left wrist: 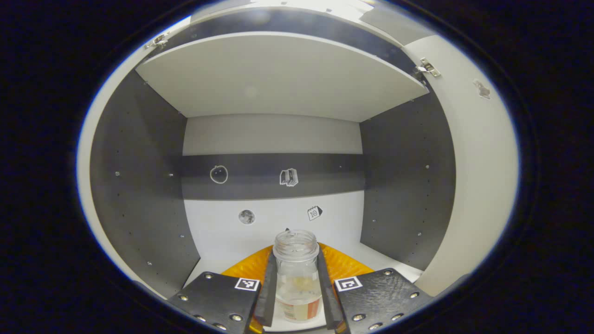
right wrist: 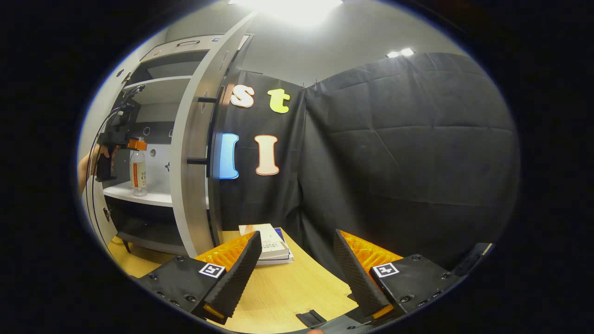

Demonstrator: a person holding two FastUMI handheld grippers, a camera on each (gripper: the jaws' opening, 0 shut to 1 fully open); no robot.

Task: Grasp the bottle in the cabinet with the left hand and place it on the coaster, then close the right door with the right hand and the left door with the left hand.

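Inside the open cabinet (left wrist: 139, 185), the left gripper (left wrist: 297, 290) pinches a clear, capless bottle (left wrist: 297, 273) between both fingers, the bottle upright on the white shelf (right wrist: 134, 195). Outside, the right gripper (right wrist: 294, 273) hangs spread above the wooden table (right wrist: 287, 292), near stacked books (right wrist: 271, 246) beside the open right door (right wrist: 195, 153).

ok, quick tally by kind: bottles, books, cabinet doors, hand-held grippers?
Bottle: 1
Books: 2, stacked on the table
Cabinet door: 1 clearly in view, open
Hand-held grippers: 2, left and right
Total: 6
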